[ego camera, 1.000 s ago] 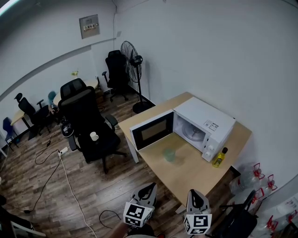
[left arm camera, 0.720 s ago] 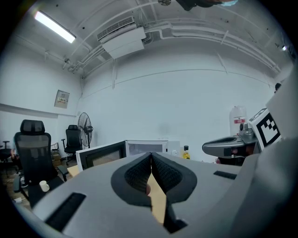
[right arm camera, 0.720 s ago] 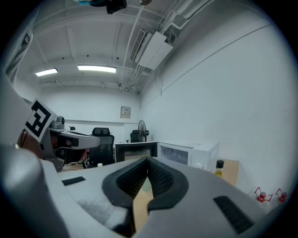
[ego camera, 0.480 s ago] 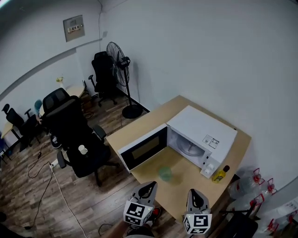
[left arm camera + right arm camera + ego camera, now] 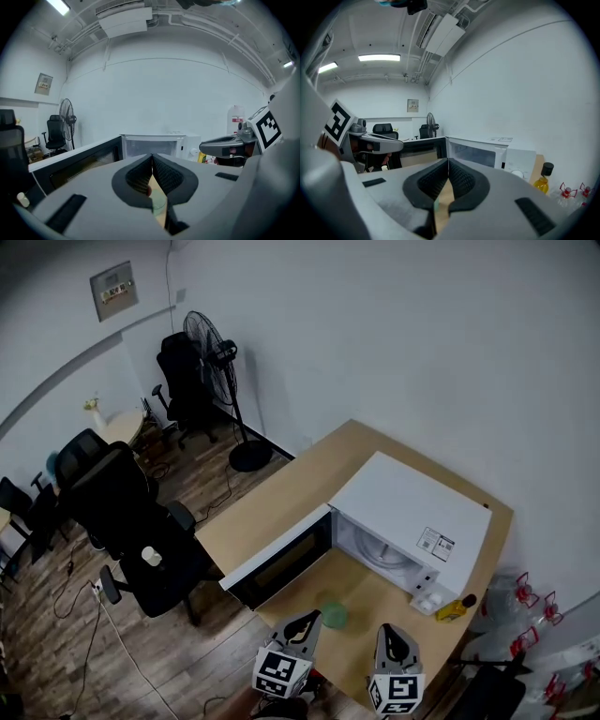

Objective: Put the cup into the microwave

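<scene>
A translucent green cup (image 5: 333,617) stands on the wooden table (image 5: 281,493), in front of the white microwave (image 5: 403,512) whose door (image 5: 277,561) hangs open to the left. My left gripper (image 5: 307,621) is shut and empty, its tip just left of the cup in the head view. In the left gripper view the shut left gripper (image 5: 152,157) points at the microwave (image 5: 154,145), and a sliver of the cup (image 5: 158,203) shows below the pads. The right gripper (image 5: 389,633) hovers over the table's near edge, right of the cup. In its own view the right gripper (image 5: 448,162) is shut with nothing held.
A yellow bottle with a black cap (image 5: 452,608) stands at the microwave's right front corner. Black office chairs (image 5: 141,540) and a standing fan (image 5: 216,362) are on the wooden floor to the left. Water jugs (image 5: 520,601) sit right of the table by the wall.
Both grippers have travelled toward the table. In the head view the microwave and cup now sit lower and closer, and the cup lies right beside the left gripper's tip.
</scene>
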Demonstrator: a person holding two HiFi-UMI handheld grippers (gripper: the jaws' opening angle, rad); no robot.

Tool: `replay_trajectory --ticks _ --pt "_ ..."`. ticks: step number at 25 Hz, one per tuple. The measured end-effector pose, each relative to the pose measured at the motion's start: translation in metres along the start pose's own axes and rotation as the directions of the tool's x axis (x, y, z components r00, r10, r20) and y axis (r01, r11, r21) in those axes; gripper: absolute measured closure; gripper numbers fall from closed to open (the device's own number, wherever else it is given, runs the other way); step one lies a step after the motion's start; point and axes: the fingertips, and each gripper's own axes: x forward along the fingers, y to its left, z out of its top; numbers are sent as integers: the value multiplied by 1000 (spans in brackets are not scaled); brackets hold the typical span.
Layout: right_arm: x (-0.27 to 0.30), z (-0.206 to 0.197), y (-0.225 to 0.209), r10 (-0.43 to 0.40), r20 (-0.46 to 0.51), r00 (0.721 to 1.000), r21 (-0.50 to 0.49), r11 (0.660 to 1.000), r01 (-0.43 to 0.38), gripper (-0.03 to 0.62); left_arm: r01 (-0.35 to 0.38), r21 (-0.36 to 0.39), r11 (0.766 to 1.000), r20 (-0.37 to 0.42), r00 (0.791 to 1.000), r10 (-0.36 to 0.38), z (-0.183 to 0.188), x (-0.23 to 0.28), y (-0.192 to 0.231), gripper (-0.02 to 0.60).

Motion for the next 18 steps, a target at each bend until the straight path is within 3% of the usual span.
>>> replay_trajectory --ticks 8,15,18 --pt "34 -36 -10 -45 -91 995 47 998 49 576 74 -49 996 -93 993 -78 -44 41 14 557" --pt "45 -67 -18 -80 -157 984 78 993 93 576 144 -40 989 -156 977 -148 -81 62 10 553" --pt "48 -76 -18 -85 -175 981 92 991 102 576 178 -48 983 -171 968 -184 -87 70 6 482"
